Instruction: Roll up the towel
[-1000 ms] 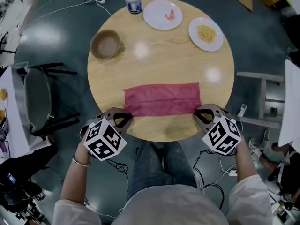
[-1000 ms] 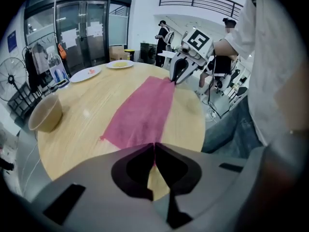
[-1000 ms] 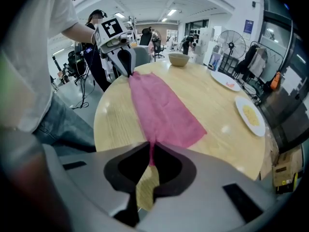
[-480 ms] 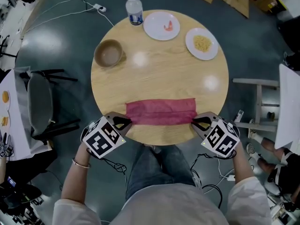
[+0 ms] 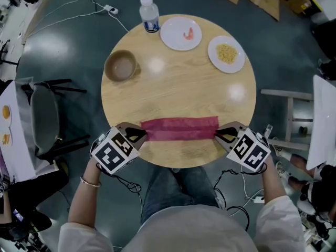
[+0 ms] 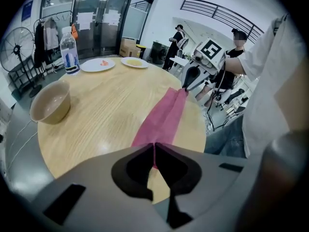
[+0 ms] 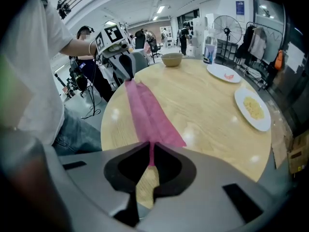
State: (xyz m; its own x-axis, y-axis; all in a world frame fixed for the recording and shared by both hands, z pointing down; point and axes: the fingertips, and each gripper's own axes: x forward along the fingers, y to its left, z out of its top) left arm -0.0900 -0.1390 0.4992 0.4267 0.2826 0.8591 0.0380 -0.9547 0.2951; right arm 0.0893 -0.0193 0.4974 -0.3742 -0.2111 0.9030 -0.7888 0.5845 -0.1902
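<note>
A red towel (image 5: 180,128) lies as a narrow folded band across the near part of the round wooden table (image 5: 178,67). My left gripper (image 5: 144,134) is shut on the towel's left near corner; in the left gripper view the cloth (image 6: 164,117) runs from the closed jaws (image 6: 154,151) toward the other gripper. My right gripper (image 5: 217,135) is shut on the right near corner, and the right gripper view shows the towel (image 7: 147,112) pinched at its jaws (image 7: 151,151). The held edge is lifted and folded over toward the far side.
A brown bowl (image 5: 120,65) sits at the table's left. A water bottle (image 5: 149,13) and two white plates with food (image 5: 181,32) (image 5: 227,53) stand at the far edge. A chair (image 5: 44,117) is on the left, a stool (image 5: 291,117) on the right. People stand in the background.
Both grippers have lifted the towel's near edge and carried it toward the far side. The red band on the table has grown narrower.
</note>
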